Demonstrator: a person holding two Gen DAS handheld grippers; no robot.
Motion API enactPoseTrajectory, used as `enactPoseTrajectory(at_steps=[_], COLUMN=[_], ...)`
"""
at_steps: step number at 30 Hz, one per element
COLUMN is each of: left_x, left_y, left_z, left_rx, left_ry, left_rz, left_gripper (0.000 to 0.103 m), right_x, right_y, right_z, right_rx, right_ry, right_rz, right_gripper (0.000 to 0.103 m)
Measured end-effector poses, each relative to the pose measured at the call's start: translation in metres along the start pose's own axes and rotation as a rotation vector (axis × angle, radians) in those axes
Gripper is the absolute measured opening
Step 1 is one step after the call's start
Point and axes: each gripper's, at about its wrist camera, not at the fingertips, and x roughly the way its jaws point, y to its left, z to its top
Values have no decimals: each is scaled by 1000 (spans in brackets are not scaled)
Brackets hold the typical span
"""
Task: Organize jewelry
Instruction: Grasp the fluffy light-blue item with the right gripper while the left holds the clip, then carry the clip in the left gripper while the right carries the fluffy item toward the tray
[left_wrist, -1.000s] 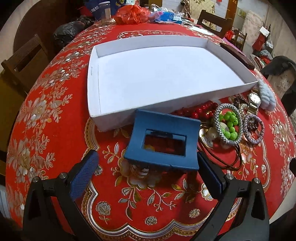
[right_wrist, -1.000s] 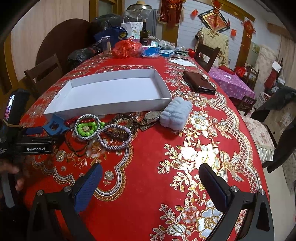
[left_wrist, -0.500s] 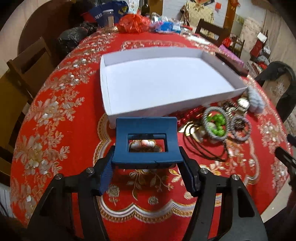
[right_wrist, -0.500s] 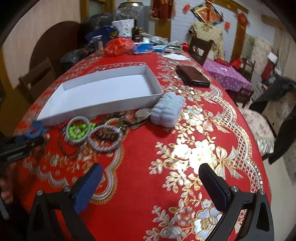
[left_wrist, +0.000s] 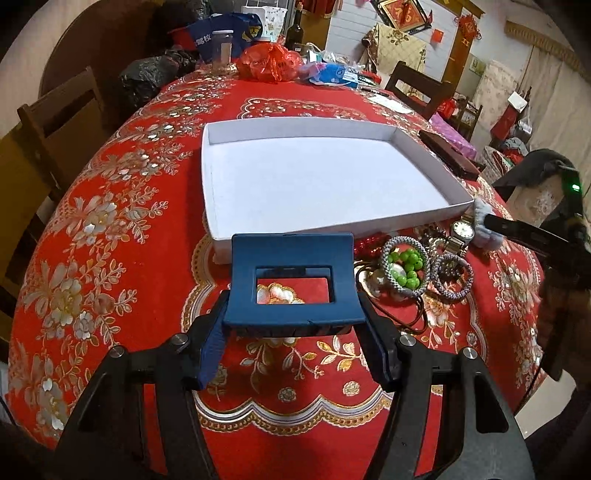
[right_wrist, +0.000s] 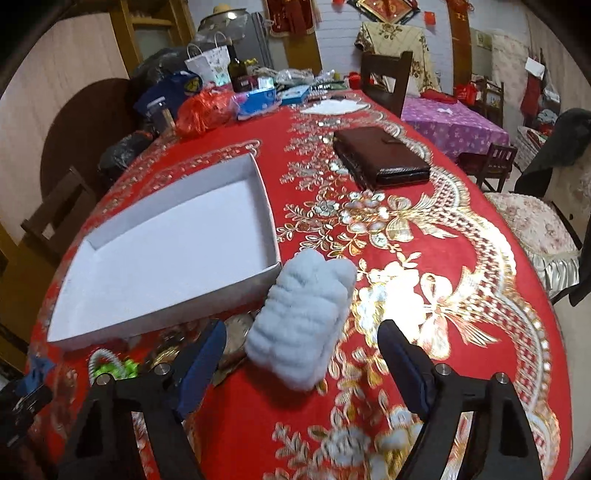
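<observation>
Since a second ago left gripper (left_wrist: 291, 325) closed on the blue hair claw (left_wrist: 291, 280) and lifted it; white tray (left_wrist: 424, 218) sits at 12 o'clock. Right gripper (right_wrist: 301, 354), jaws wide, now straddles the fluffy blue scrunchie (right_wrist: 303, 317), probably not touching.

- round table, red floral cloth (left_wrist: 110, 258)
- white shallow box (left_wrist: 314, 184)
- brown wallet (right_wrist: 382, 157)
- fluffy blue scrunchie (right_wrist: 303, 325)
- bracelets, watch (left_wrist: 461, 230) beside box
</observation>
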Motion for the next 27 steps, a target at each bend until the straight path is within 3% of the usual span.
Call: enactPoseTrajectory(at_steps=[3, 4, 5, 8, 13, 18, 27], left_x=[2, 3, 4, 5, 7, 7, 6], left_y=[-3, -3, -3, -3, -1, -3, -6], left_z=[0, 1, 2, 3, 4, 2, -2], left_rx=[6, 4, -6, -14, -13, 5, 21], left_ry=[4, 9, 17, 21, 30, 31, 26], left_rz=[-6, -14, -39, -42, -22, -22, 3], left_gripper=[63, 63, 63, 63, 63, 63, 63], right_x=[10, 13, 13, 8, -18, -45, -85], right_y=[-3, -4, -8, -15, -22, -20, 63], right_z=[3, 3, 2, 0, -5, -8, -37], right_rx=[6, 11, 31, 85, 105, 105, -61], right_ry=[6, 9, 6, -2, -43, -51, -33], right_rz=[-8, -11, -13, 5, -54, -51, 7], right_gripper=[67, 54, 48, 37, 35, 35, 35])
